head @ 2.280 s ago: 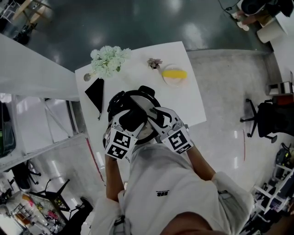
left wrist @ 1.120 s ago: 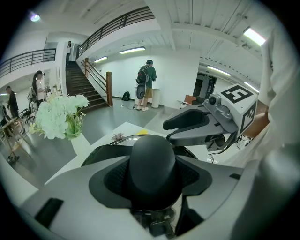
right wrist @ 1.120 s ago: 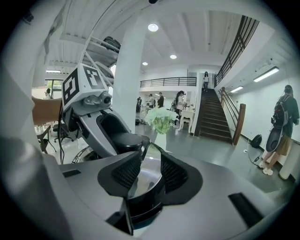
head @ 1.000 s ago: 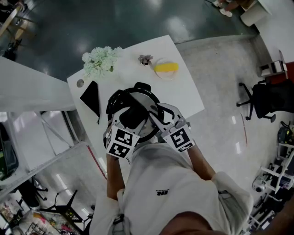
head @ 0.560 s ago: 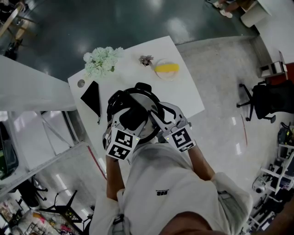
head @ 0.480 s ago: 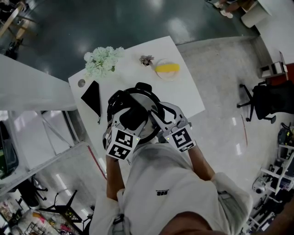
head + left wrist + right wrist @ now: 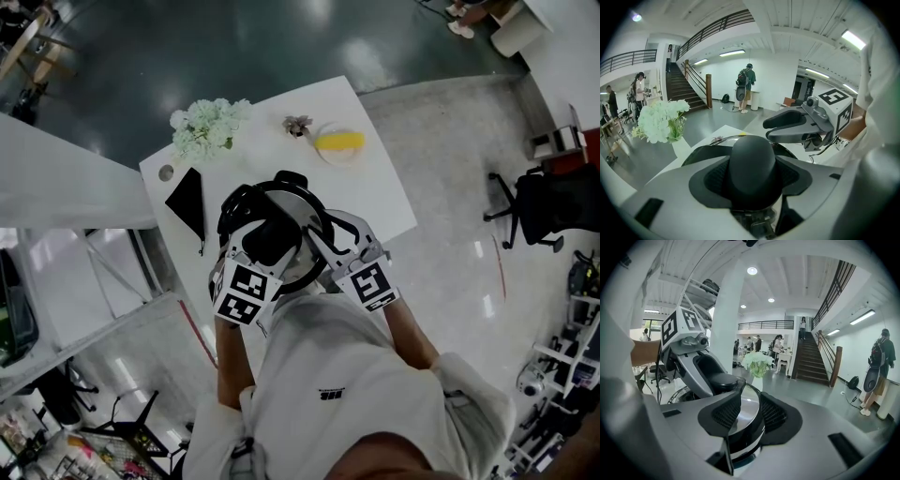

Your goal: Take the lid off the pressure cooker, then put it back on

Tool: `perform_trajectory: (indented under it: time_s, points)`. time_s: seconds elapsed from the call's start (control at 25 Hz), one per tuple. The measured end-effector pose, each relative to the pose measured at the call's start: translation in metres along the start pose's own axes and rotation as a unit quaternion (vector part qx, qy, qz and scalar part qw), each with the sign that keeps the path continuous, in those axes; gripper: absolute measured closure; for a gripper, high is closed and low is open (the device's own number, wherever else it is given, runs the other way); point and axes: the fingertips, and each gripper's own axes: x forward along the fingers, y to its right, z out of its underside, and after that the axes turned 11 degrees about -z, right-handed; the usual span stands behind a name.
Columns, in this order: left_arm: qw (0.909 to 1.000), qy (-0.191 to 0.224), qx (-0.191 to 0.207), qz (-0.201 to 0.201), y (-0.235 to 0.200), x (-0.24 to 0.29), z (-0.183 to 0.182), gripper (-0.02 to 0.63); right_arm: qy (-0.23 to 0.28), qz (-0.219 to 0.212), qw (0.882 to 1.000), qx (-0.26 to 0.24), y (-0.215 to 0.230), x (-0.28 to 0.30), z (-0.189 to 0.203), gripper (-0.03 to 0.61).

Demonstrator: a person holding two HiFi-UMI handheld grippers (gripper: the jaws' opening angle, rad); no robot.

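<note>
**Lid on cooker, both claws clamped**

Count: one pressure cooker (image 7: pixel 234 202) on the white table (image 7: pixel 375 202), with one lid (image 7: pixel 302 208) sitting on it, and two grippers. The left gripper (image 7: pixel 753 176) pinches the lid's black knob (image 7: pixel 752 154). The right gripper (image 7: pixel 743 416) pinches the lid's steel rim. Also on the table are one bunch of white flowers (image 7: pixel 206 127), one plate (image 7: pixel 339 145) and one flat black pouch (image 7: pixel 187 200). Compared with half a second ago, the grippers and lid are unchanged.

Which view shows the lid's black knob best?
The left gripper view: the knob fills the centre, clamped between the left claw's pads. The right gripper view catches only its top from the side; the head view shows a small dark patch.
</note>
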Motion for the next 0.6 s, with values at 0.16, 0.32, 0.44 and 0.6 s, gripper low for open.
perform_trajectory:
  time_s: [0.16,0.32,0.44,0.6]
  points:
    - [1.0000,0.003,0.006,0.006,0.000,-0.003,-0.003,0.328,0.006,0.004,1.000,-0.005,0.003,-0.003,-0.002,0.445]
    - [0.9996,0.009,0.020,0.016,0.004,-0.007,-0.006,0.328,0.003,0.006,1.000,0.004,0.003,-0.006,-0.005,0.446]
    - [0.9994,0.012,0.025,0.022,0.007,-0.009,-0.008,0.328,0.005,0.008,1.000,0.006,0.001,-0.007,-0.008,0.446]
    - [0.9992,0.017,0.023,0.029,0.008,-0.012,-0.011,0.328,0.008,0.011,1.000,0.004,0.001,-0.009,-0.012,0.446]
